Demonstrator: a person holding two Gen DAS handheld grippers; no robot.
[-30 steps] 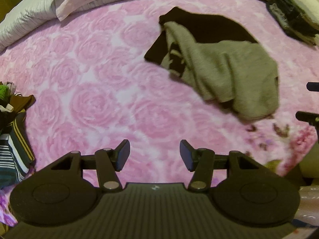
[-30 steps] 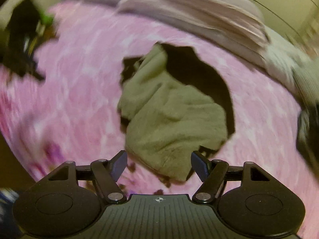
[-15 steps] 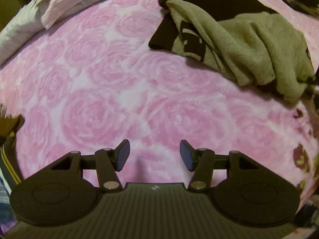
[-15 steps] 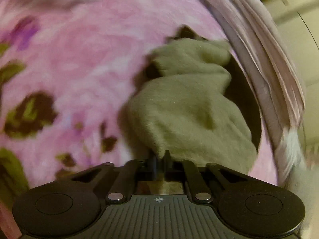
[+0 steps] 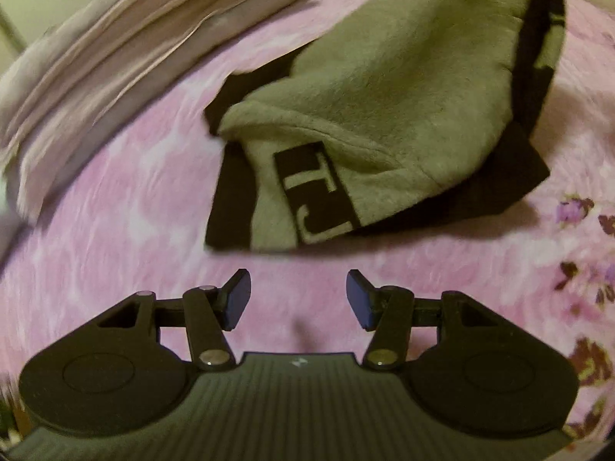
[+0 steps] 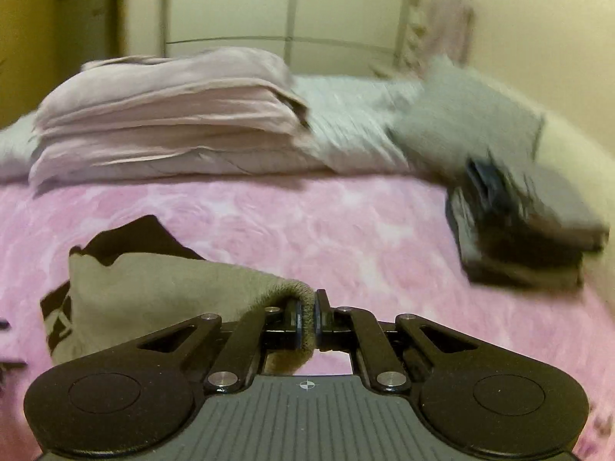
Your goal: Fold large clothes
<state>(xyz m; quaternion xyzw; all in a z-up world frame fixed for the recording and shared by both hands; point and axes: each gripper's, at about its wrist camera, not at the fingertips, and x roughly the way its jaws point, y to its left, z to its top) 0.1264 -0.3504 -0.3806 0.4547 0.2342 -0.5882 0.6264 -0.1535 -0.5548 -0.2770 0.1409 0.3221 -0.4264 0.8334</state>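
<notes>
Your right gripper [image 6: 306, 320] fingers have closed on an edge of the olive-grey garment [image 5: 384, 88], where a second ago they stood wide above it, so the cloth is now lifted at that end from the pink bed cover [image 6: 346, 226] for spreading. Your left gripper [image 5: 298, 299] fingers remain half open and empty, now just short of the garment's near hem with the dark lettering.

Olive garment [image 5: 384, 77]: matt, fuzzy fleece-like cloth, showing darker smooth cloth panels. Pink blanket [image 5: 115, 199]: plush, soft pile, looking faintly sheeny. Folded bedding [image 6: 165, 115]: smooth matt woven cloth. Both grippers' bodies showing matt black plastic, ribbed, with shiny metal pins.
</notes>
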